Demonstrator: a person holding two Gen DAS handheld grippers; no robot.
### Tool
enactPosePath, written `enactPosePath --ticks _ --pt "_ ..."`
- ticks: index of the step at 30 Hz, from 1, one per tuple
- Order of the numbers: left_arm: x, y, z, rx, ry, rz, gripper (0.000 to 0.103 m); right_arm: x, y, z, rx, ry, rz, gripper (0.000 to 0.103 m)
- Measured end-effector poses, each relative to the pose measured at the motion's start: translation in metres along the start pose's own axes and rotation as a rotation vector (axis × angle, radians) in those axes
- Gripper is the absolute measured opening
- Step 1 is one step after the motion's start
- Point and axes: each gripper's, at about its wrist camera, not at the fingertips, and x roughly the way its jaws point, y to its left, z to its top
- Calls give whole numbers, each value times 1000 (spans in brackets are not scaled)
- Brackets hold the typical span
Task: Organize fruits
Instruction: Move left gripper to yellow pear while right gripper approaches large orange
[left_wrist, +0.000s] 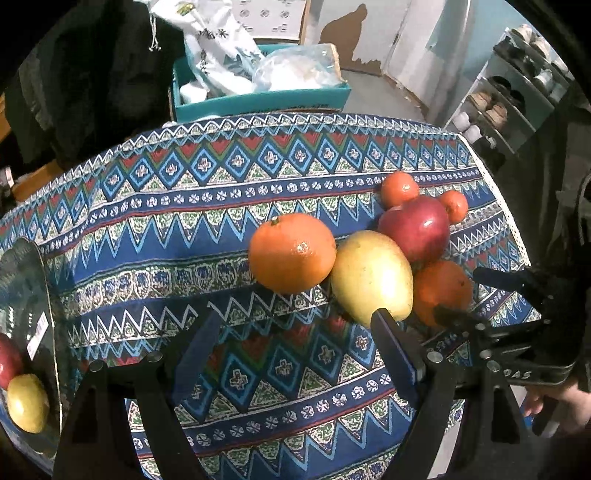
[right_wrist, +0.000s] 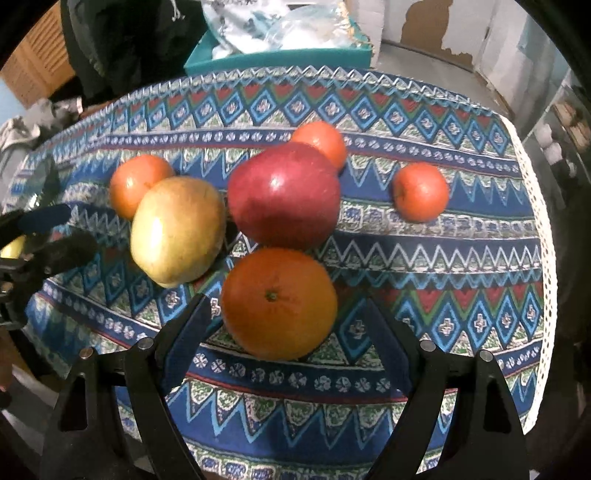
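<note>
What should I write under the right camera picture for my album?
Open right gripper above a big orange, beside a red apple, on a patterned tablecloth.

The cloth (right_wrist: 443, 258) over the counter runs in bands of blue, white, red and green — zigzags, diamonds, small flowers. On it lie a deep red apple (right_wrist: 284, 195), a yellow-green fruit (right_wrist: 177, 229), two oranges (right_wrist: 279, 302) and small red-orange tomatoes (right_wrist: 421, 192). Behind stands a teal box (left_wrist: 258, 99); the fingers (right_wrist: 188, 332) are black.

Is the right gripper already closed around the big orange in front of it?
No, the right gripper stands open, with the big orange just ahead, untouched.
</note>
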Motion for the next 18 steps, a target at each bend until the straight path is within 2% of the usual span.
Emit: enactPosePath --ticks 4,9,14,18 --pt "6 -3 0 4 10 -6 85 12 2 0 -3 19 -1 84" --pt "10 -7 0 6 14 -14 85 24 3 0 5 33 26 72" --pt "12 -14 2 8 12 -28 85 24 7 0 10 38 20 70" --pt "16 -22 4 16 13 -39 85 16 -4 -4 34 33 -27 69"
